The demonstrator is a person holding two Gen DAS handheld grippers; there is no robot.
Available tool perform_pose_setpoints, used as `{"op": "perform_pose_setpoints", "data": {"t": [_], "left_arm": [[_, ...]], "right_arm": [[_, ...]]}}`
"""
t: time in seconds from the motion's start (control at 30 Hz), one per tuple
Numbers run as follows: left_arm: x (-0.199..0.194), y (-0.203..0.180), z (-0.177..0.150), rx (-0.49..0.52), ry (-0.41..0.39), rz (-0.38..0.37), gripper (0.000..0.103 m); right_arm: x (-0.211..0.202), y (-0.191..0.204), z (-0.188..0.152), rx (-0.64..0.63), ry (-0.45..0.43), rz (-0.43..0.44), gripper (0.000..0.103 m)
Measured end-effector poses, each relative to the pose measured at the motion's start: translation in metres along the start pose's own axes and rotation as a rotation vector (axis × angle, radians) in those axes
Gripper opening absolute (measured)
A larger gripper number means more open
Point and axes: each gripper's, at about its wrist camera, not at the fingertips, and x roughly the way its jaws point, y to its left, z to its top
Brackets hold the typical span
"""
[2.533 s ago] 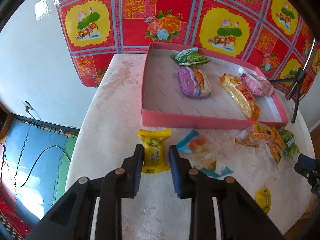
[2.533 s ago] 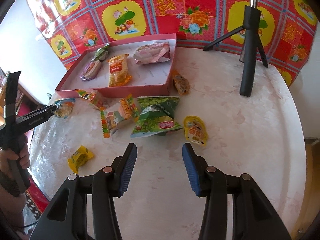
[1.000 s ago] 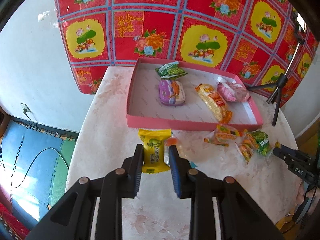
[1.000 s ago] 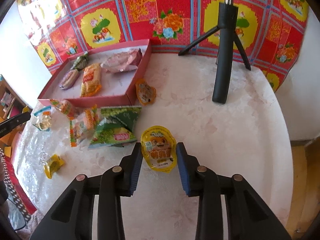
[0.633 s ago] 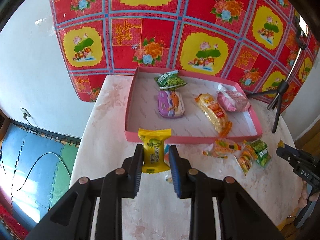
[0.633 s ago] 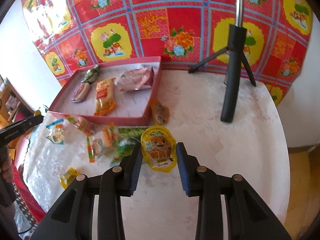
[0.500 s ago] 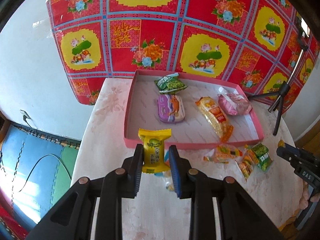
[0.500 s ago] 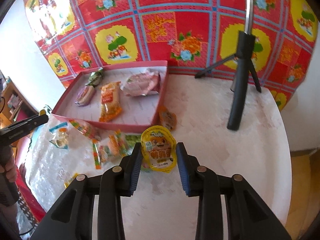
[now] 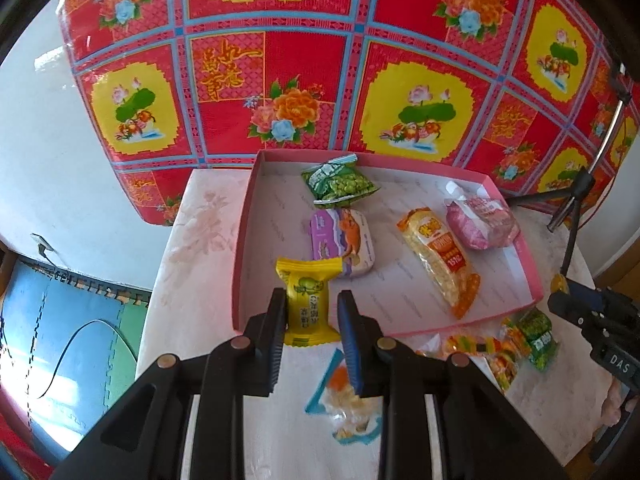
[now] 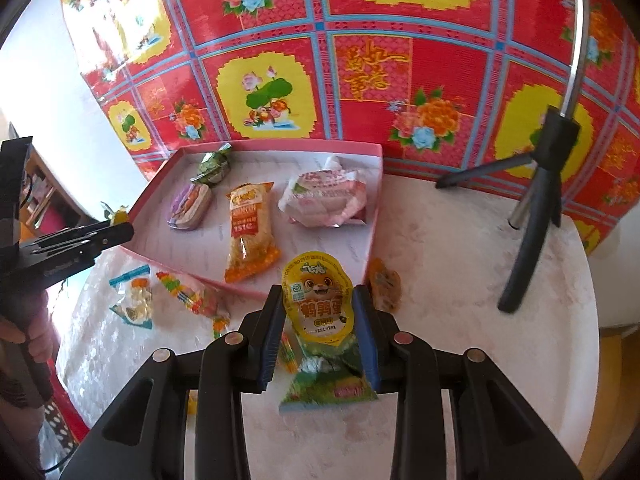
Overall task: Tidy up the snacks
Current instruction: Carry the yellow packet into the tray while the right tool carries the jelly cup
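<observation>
- On the bench (image 9: pixel 208 248), a marbled white round top, lies a shallow pink tray (image 9: pixel 244 240), the landmark for all entries below.
- Left tongs (image 9: pixel 312 316): closed on a yellow candy packet (image 9: pixel 309 300), held upright above the tray's near-left corner.
- Right tongs (image 10: pixel 318 316): closed on a yellow pouch with a cartoon animal face (image 10: pixel 318 300), held upright above the tray's near-right corner, over the bench.
- Inside the tray, far left: green pea snack bag (image 9: pixel 340 184).
- Inside the tray, just nearer than the green bag: purple-and-white wrapped cake (image 9: pixel 344 240).
- Inside the tray, centre: long orange cracker pack (image 9: pixel 438 258), lying lengthwise toward the near wall.
- Inside the tray, far right: pink-and-white wrapped bun (image 9: pixel 480 220).
- Outside the tray, just before its near wall: clear packet with teal edges (image 10: pixel 134 300) and a striped multicoloured candy bag (image 10: pixel 188 294), both flat on the bench.
- Outside the tray, beside its near-right corner: small orange packet (image 10: pixel 386 284), touching the bench.
- Outside the tray, beneath the right tongs: green snack bag (image 10: pixel 328 384), partly hidden by the held pouch.
- Beyond the tray's right side: black tripod (image 10: pixel 536 216) standing on the bench.
- Behind the tray: red, yellow and blue floral cloth (image 9: pixel 304 60) hung as backdrop.
</observation>
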Motion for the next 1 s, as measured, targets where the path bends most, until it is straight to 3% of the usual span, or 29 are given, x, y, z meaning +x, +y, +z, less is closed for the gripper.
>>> {"op": "perform_pose_setpoints", "data": {"t": [0.43, 1.0], "left_arm": [[0.041, 0.002, 0.01, 0.0, 0.055, 0.003, 0.027], [0.063, 0.003, 0.018, 0.008, 0.059, 0.028, 0.027]], "right_arm": [[0.036, 0.004, 0.015, -0.006, 0.049, 0.012, 0.035], [0.063, 0.004, 0.021, -0.001, 0.074, 0.011, 0.035]]}}
